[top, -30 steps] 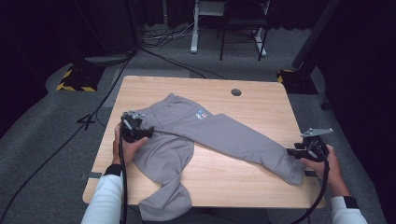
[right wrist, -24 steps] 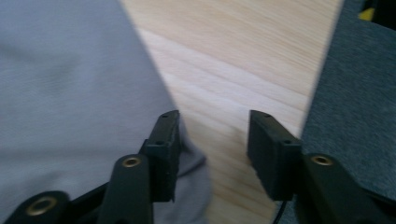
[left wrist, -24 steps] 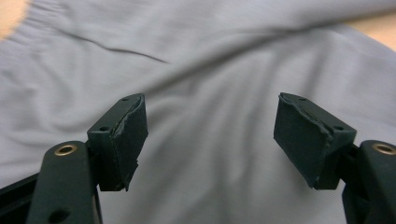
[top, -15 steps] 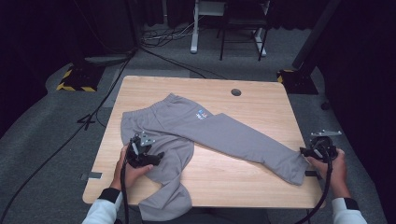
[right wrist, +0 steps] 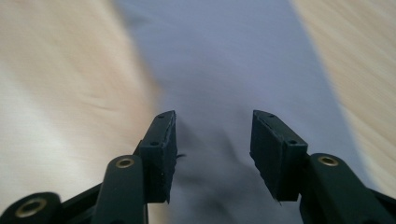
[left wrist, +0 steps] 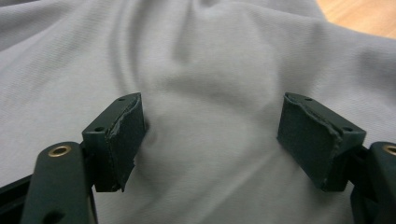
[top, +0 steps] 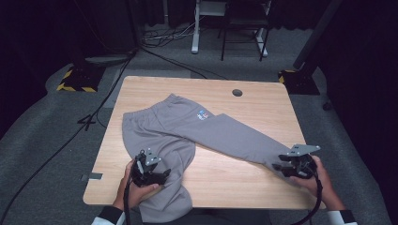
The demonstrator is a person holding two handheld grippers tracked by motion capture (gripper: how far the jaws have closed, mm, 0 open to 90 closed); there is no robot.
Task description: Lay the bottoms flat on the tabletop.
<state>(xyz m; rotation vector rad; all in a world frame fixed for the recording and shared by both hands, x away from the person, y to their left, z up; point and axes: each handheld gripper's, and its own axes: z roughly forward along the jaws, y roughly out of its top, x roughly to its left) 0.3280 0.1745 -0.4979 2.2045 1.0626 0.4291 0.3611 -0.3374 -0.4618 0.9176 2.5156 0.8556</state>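
You have the grey sweatpants laid out on the wooden table, but they are far from tidy: the waistband sits toward the far left, one leg runs diagonally to the near right edge, and the other leg doubles down toward you and spills over the near edge of the table. Nothing looks folded yet, and neither claw has cloth pinched, so I judge that the work of straightening or folding the garment is at its start, with the grasps themselves not yet made. Your left gripper hovers over the bunched near leg, held in your left hand at the near left of the table with the jaws pointing forward and down; in the left gripper view its pads stand wide apart with wrinkled grey fabric right beneath and between them, the left pad seeming to press a small dimple into the cloth. Your right gripper sits at the cuff end of the long leg, near the table's right near corner, gripped from behind by your right hand; in the right gripper view its jaws are also spread, straddling the strip of grey leg with bare wood on either side, though that picture is blurred.
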